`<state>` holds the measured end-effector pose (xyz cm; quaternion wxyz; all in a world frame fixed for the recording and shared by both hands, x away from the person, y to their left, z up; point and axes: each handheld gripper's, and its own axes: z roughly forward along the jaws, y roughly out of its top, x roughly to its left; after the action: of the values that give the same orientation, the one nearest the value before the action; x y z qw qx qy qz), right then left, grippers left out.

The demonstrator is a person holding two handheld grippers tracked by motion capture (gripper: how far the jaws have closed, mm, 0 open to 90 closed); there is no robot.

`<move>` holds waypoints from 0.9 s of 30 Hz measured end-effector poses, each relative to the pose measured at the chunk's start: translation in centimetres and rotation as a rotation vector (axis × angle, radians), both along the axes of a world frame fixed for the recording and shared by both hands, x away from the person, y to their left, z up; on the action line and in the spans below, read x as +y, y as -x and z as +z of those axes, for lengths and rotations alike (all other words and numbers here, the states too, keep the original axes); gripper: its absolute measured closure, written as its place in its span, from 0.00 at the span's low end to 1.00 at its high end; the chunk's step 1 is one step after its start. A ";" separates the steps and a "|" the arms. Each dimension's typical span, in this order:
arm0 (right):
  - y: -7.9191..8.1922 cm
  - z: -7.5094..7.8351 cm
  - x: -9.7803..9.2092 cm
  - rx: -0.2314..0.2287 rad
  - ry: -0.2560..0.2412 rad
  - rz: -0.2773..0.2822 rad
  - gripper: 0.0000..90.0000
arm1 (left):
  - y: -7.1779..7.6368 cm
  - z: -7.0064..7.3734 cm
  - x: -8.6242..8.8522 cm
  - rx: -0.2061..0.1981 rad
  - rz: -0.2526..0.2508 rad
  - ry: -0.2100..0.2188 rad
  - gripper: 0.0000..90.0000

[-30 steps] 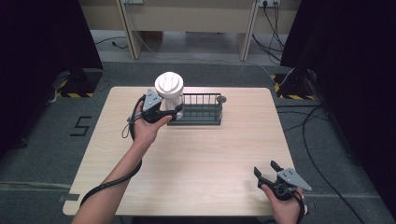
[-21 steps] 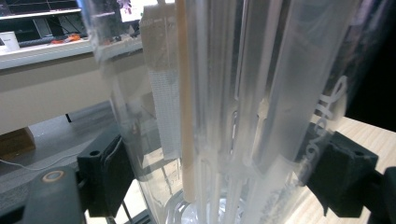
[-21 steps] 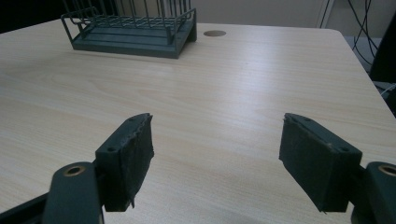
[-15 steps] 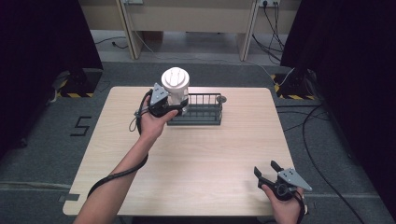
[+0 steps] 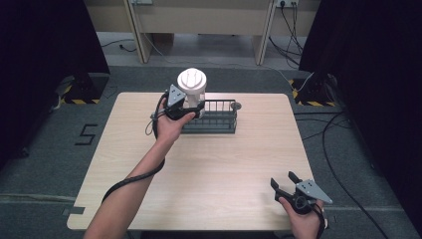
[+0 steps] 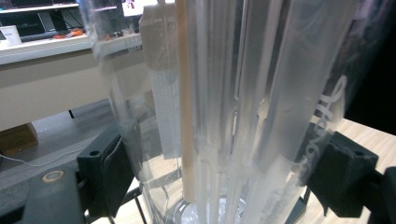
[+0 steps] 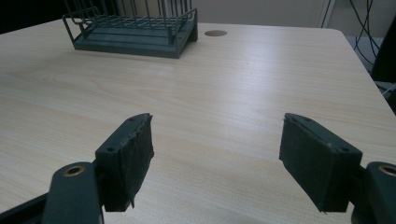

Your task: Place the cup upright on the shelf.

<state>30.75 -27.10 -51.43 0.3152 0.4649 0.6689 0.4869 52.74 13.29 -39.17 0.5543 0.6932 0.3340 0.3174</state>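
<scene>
A clear plastic tumbler with a white lid (image 5: pixel 191 85) is held upright in the air over the left end of a dark wire rack (image 5: pixel 215 116). My left gripper (image 5: pixel 193 109) is shut on its body. In the left gripper view the ribbed clear tumbler (image 6: pixel 233 116) sits between the two black pads (image 6: pixel 108 172), with a pale straw inside it. My right gripper (image 5: pixel 283 181) rests near the table's front right corner, open, with nothing between its fingers. The right gripper view looks across bare wood to the wire rack (image 7: pixel 133 28).
The light wooden table (image 5: pixel 199 169) has a round cable hole (image 7: pixel 215 33) beside the rack. Dark curtains stand at both sides. Cables (image 5: pixel 338 164) trail on the floor to the right, and a desk's legs stand beyond the far edge.
My left gripper has carried the tumbler to the right and a little higher, from the rack's left side to over its left end. The right gripper has stayed still.
</scene>
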 end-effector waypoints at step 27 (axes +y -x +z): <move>0.2 0.0 0.0 0.004 -0.011 0.001 0.29 | -2.9 -0.4 -2.0 0.028 0.029 -0.003 0.20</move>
<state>30.58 -27.11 -51.44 0.3109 0.4673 0.6672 0.4898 55.69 11.25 -39.57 0.5439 0.6935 0.3512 0.3160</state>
